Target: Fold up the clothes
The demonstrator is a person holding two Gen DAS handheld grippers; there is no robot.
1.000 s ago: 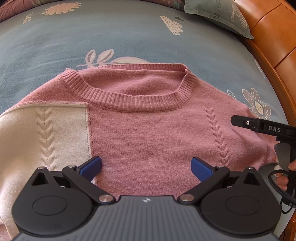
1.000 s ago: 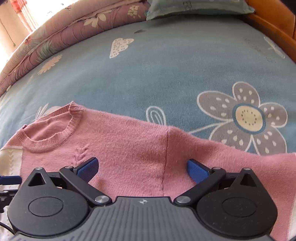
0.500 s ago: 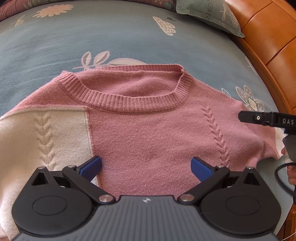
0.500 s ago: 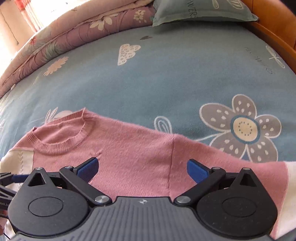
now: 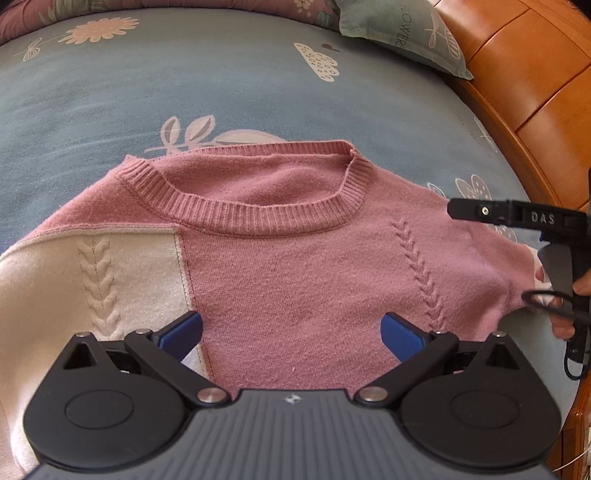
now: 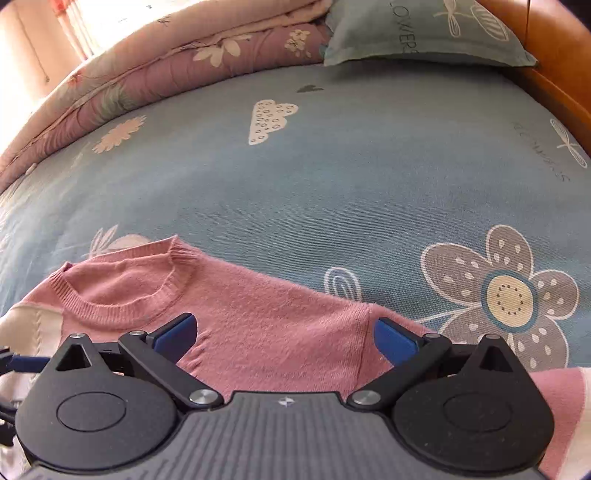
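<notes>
both grippers point(image 5: 291, 332) point(image 6: 282, 332) spread — sweater point(image 5: 295, 266) flat, bedsheet point(image 5: 184, 92).

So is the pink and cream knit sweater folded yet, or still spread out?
Spread out. The pink and cream knit sweater lies flat, front up, on the blue floral bedsheet, neckline open, sleeve extending sideways. Its lower part is hidden.

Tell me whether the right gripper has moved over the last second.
Yes. In its own view the right gripper has backed away: the sweater collar sits lower and smaller, and more bedsheet and pillow show.
</notes>
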